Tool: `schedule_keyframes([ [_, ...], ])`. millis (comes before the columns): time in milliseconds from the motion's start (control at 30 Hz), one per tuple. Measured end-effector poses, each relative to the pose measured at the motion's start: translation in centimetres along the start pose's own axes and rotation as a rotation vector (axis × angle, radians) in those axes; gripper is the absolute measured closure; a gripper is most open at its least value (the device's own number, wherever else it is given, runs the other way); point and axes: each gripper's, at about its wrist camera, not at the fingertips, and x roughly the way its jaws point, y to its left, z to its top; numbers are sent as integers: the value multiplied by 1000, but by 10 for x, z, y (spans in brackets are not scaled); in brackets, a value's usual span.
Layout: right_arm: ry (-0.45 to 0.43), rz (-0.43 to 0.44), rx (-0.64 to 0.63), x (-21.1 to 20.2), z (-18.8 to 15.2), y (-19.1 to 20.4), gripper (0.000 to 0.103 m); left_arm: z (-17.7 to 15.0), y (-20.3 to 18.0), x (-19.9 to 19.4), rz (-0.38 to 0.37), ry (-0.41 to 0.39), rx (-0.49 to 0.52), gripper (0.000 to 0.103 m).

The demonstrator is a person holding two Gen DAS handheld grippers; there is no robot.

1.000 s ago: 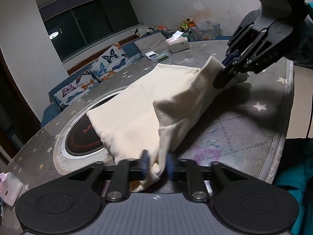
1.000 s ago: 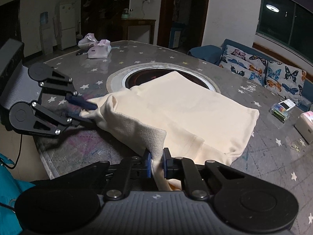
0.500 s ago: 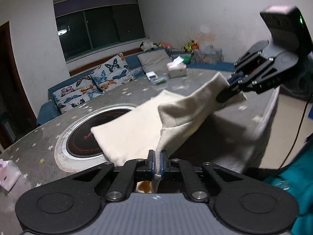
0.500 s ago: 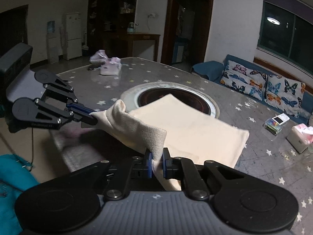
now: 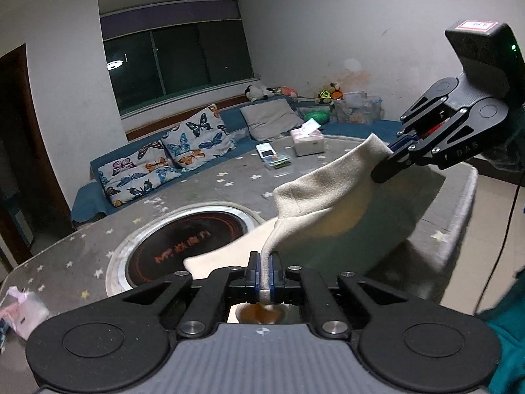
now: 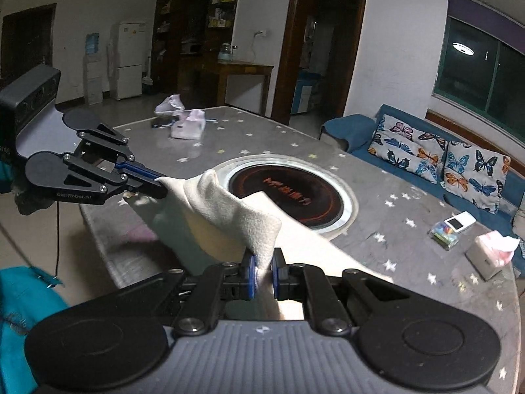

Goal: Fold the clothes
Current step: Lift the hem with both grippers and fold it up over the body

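The grey star-patterned table (image 5: 210,193) carries a round black inset burner (image 6: 288,193). Above its near edge hangs the cream fleece garment (image 5: 331,197), far end trailing on the table. Left hand-held gripper (image 5: 264,271) and right hand-held gripper (image 6: 262,272) each pinch 1 corner.

The cream garment's (image 6: 229,216) lower part is hidden behind the right gripper (image 6: 262,275).

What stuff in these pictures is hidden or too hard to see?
- Cream cloth: the left wrist view loses its lower edge behind the left gripper; I cannot tell what garment it is.
- Right gripper: in the right wrist view the cloth covers the table edge behind it.
- Writing on the round burner: too blurred to read.
- Small packet by the tissue box: too small to name.
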Motion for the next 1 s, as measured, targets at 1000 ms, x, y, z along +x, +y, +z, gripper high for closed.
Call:
schedule_keyframes([
  [1000, 170, -148, 257, 184, -6, -121, 82, -3, 80, 197, 184, 255, -145, 83],
])
